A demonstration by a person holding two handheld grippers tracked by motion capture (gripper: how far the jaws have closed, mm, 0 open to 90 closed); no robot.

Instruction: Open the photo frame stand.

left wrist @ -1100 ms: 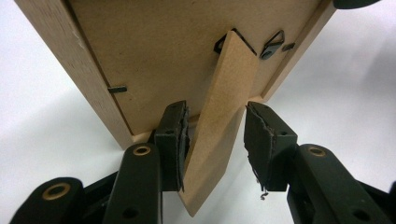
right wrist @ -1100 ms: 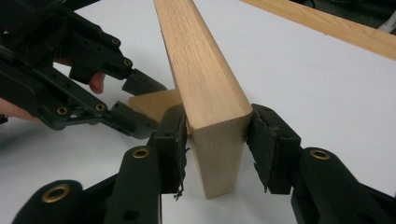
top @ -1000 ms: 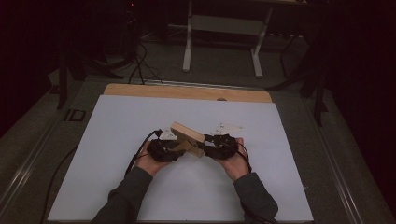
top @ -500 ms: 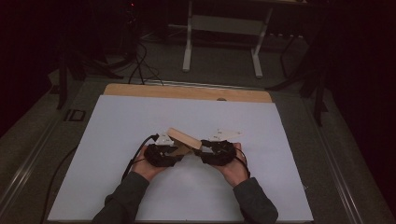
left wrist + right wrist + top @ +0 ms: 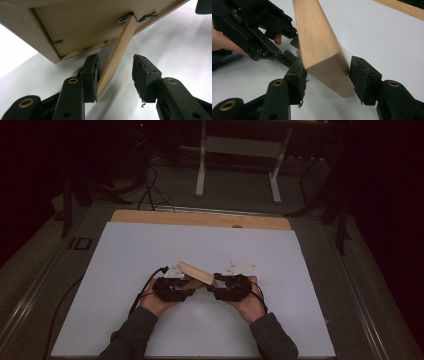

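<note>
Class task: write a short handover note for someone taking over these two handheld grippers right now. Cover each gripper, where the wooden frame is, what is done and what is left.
Left gripper: jaws apart, the back stand strut between them and lying against one pad.
Right gripper: jaws have just been opening; they straddle the corner of the wooden photo frame, and whether the pads press is unclear.
Frame: tilted above the white table, between both hands, strut swung out from the back.
Done: strut unfolded.
Left, probably: stand the frame on its strut and withdraw both grippers.
</note>
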